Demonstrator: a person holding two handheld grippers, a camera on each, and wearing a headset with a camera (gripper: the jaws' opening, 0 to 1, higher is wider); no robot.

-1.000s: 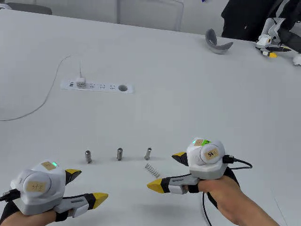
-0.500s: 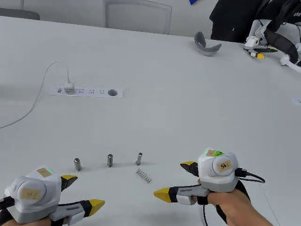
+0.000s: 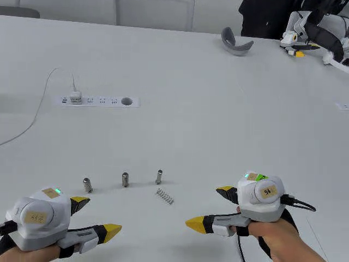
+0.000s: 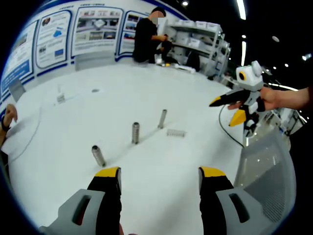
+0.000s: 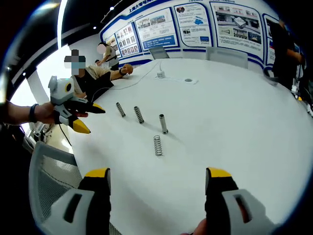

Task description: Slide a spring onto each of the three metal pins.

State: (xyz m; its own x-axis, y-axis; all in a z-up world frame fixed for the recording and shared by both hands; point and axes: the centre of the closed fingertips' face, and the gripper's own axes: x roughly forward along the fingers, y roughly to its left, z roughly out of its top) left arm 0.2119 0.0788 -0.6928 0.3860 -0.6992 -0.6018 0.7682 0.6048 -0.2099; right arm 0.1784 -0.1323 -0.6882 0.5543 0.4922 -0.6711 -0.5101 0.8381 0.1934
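Three short metal pins stand upright in a row on the white table: left pin (image 3: pixel 87 185), middle pin (image 3: pixel 125 179), right pin (image 3: pixel 158 176). The left and middle pins carry coiled springs (image 5: pixel 139 114); the right pin (image 5: pixel 163 123) looks bare. A loose spring (image 3: pixel 164 196) lies flat just in front of the right pin, also the loose spring (image 4: pixel 176 132). My left gripper (image 3: pixel 97 215) hovers open near the table's front edge, below the left pin. My right gripper (image 3: pixel 209 206) is open, to the right of the loose spring and apart from it. Both hold nothing.
A white power strip (image 3: pixel 98 101) with a plugged cable lies farther back on the left. A grey curved piece (image 3: pixel 234 43) and other devices (image 3: pixel 305 38) sit at the far right. People sit and stand around the table's far sides.
The head camera has shifted, moving the whole scene left. My right gripper has drawn back to the right, away from the loose spring. Pins and spring have not moved.
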